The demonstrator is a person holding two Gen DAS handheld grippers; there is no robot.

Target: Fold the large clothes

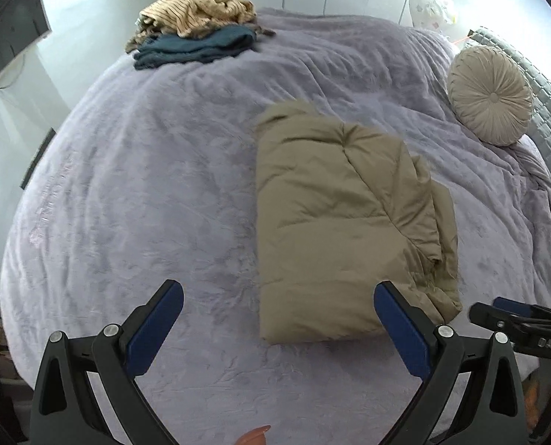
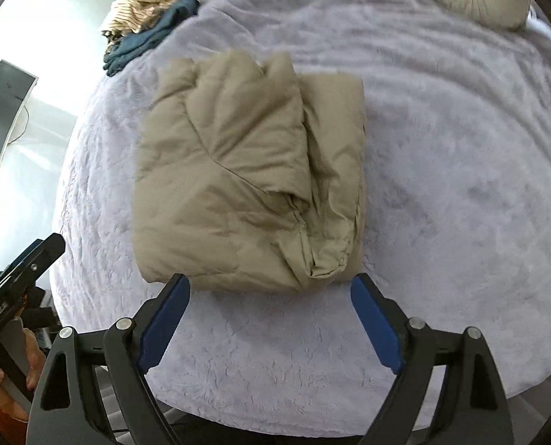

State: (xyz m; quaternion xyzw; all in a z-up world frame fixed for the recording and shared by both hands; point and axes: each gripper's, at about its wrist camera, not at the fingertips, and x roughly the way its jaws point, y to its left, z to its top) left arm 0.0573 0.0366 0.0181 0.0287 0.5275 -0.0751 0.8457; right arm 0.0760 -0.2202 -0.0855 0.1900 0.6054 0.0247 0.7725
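A lavender fleece blanket (image 1: pixel 164 170) covers the bed; on it, right of the middle, lies the folded tan puffer jacket (image 1: pixel 345 215), a thick rectangle with its layered edges to the right; a pile of clothes (image 1: pixel 197 29) sits at the far left corner, a round pleated cushion (image 1: pixel 490 94) at the far right; the left gripper (image 1: pixel 279 302) hangs over the jacket's near left corner, jaws wide, empty; the right gripper (image 2: pixel 269 293) stands spread above its near edge, touching nothing.
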